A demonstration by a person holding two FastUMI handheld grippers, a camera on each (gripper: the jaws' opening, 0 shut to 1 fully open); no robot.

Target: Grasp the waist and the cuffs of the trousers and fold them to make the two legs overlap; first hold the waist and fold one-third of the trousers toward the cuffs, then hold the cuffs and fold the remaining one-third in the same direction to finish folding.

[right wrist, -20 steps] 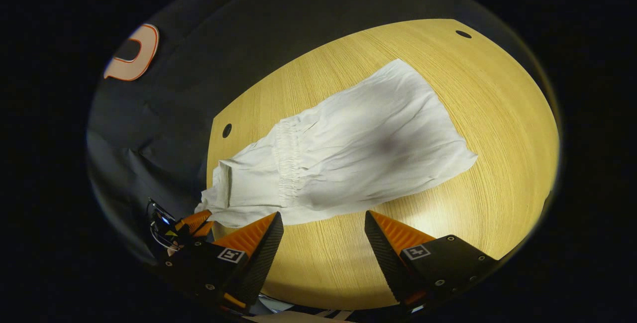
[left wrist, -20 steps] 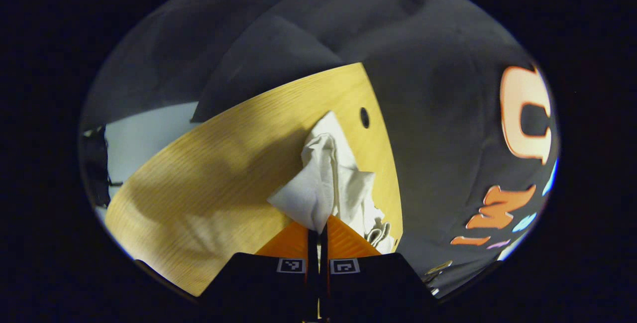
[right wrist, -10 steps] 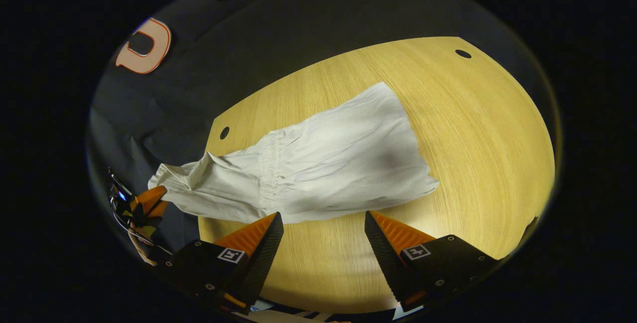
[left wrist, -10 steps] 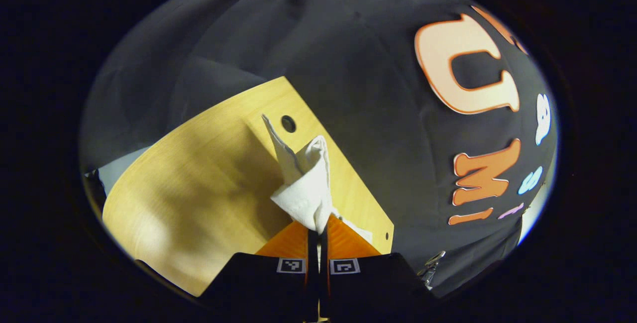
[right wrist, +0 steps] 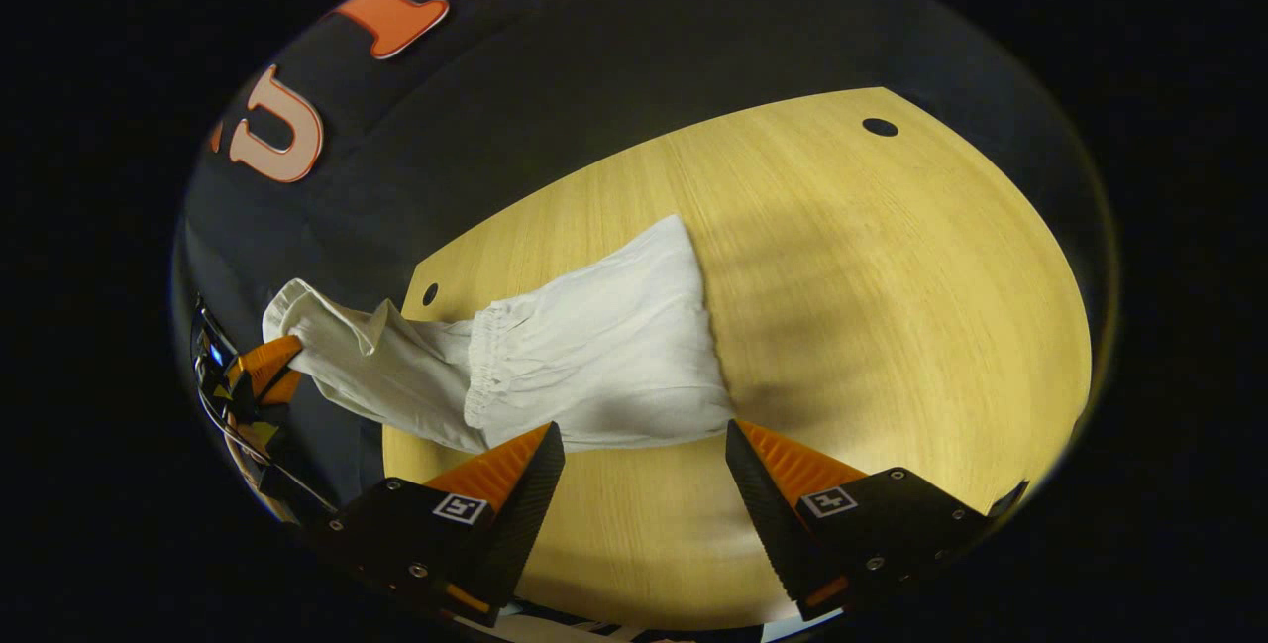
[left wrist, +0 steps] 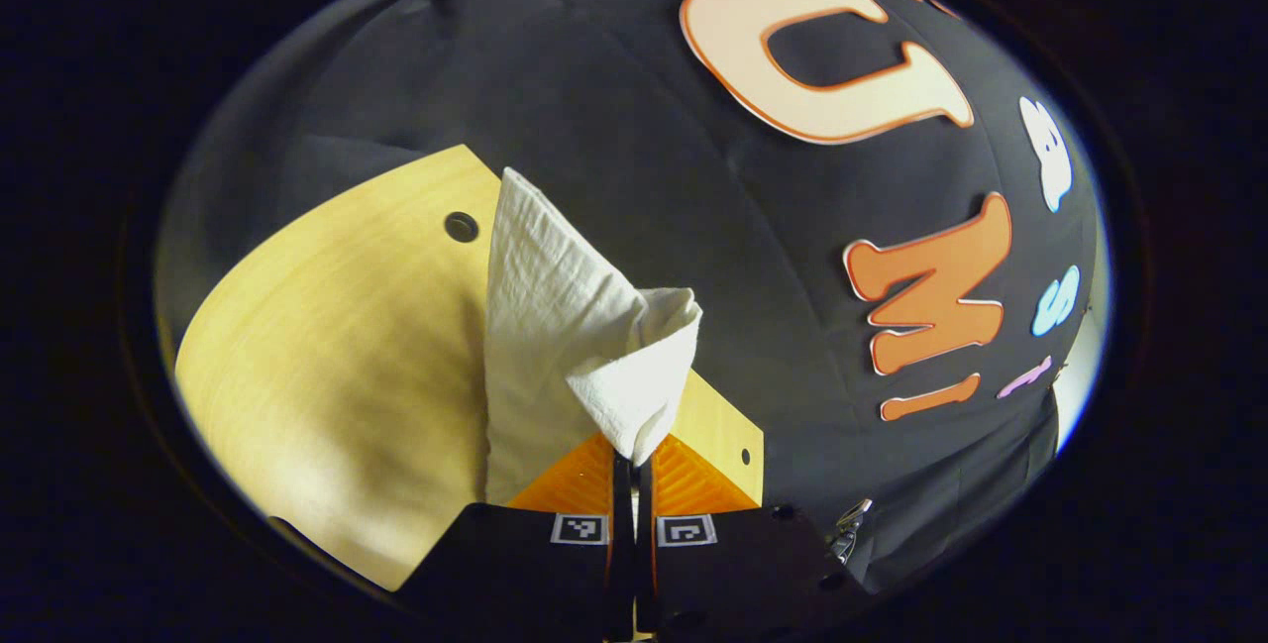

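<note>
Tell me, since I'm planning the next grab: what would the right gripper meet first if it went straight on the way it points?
Probably the near edge of the white trousers lying on the wooden table. The right gripper is open and aimed at that edge, though depth is unclear and it might meet the tabletop first.

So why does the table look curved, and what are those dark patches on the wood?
In both views the fisheye lens bends the table's straight edges into arcs. In the right gripper view, soft shadow bands cross the wood right of the trousers, with a bright patch near the right gripper. In the left gripper view, the wood left of the lifted cloth is mottled with shadow.
</note>
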